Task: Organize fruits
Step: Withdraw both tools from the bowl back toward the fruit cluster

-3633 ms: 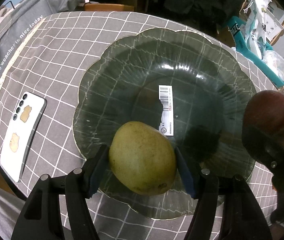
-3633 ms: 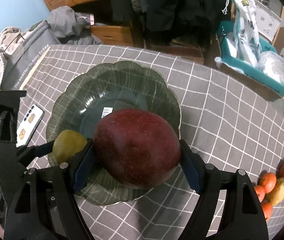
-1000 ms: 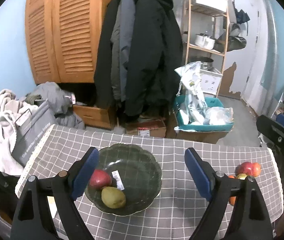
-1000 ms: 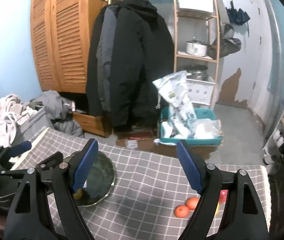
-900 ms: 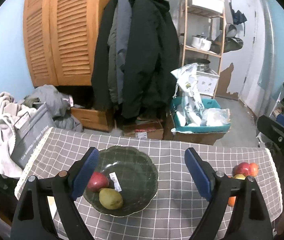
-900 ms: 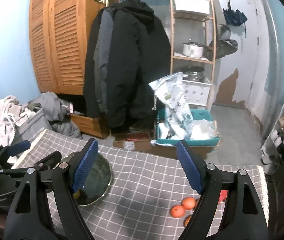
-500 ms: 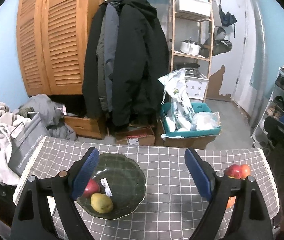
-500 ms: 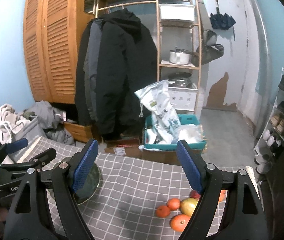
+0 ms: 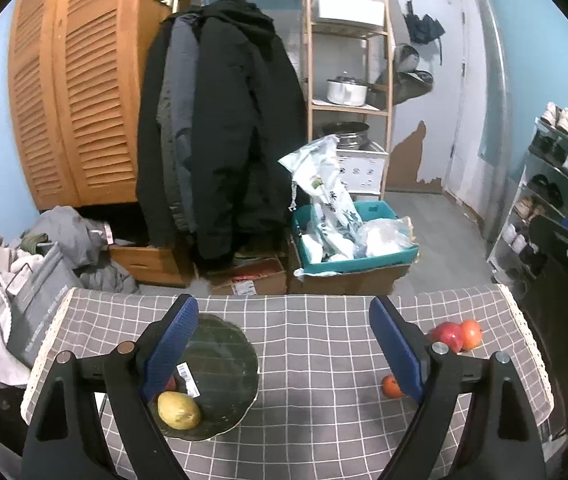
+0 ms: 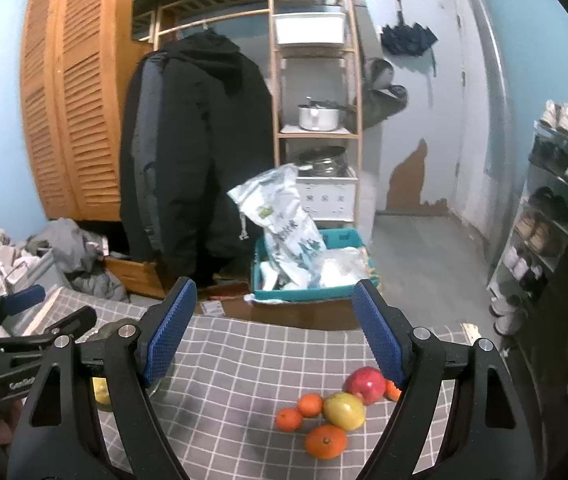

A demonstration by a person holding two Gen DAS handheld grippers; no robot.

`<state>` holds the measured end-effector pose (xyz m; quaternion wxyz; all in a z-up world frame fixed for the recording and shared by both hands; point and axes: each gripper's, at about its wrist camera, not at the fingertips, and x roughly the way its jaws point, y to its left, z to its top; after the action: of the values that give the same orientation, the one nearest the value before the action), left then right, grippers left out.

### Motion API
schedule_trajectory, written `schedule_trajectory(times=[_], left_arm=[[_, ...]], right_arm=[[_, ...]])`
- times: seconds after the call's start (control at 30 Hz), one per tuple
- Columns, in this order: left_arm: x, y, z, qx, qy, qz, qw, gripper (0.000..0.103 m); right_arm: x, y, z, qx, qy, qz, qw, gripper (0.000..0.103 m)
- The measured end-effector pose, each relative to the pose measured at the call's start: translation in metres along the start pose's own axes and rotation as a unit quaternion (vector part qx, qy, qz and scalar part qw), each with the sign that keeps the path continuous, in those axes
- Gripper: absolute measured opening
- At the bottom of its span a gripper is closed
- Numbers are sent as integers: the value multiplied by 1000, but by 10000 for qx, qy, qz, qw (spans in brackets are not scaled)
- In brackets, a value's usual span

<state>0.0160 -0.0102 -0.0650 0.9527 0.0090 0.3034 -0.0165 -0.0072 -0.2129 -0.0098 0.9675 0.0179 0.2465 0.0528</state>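
Above the checked table (image 10: 243, 360), I hold both grippers, left gripper (image 9: 284, 344) and right gripper (image 10: 271, 328), wide open and empty; loose fruit (image 10: 344, 410) waits at right, best approached low, one piece squarely between pads, bowl (image 9: 239, 360) at left.

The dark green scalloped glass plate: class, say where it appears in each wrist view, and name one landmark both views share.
Left wrist view: the dark green scalloped glass plate lies lower left on the grey checked tablecloth, partly behind the left gripper's left finger.
Right wrist view: only a sliver of the plate shows at lower left, behind the right gripper's finger.
Shared landmark: the teal plastic crate.
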Motion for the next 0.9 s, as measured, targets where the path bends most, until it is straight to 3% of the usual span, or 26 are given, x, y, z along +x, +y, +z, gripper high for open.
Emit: schedule_trajectory(times=[0.47, 0.9], left_arm=[[15, -39, -6, 256, 217, -186, 9993, 89], [70, -56, -37, 449, 862, -126, 9952, 89]], right_arm=[[0, -32, -12, 84, 213, -226, 9995, 81], [54, -55, -57, 169, 1176, -409, 9921, 81]])
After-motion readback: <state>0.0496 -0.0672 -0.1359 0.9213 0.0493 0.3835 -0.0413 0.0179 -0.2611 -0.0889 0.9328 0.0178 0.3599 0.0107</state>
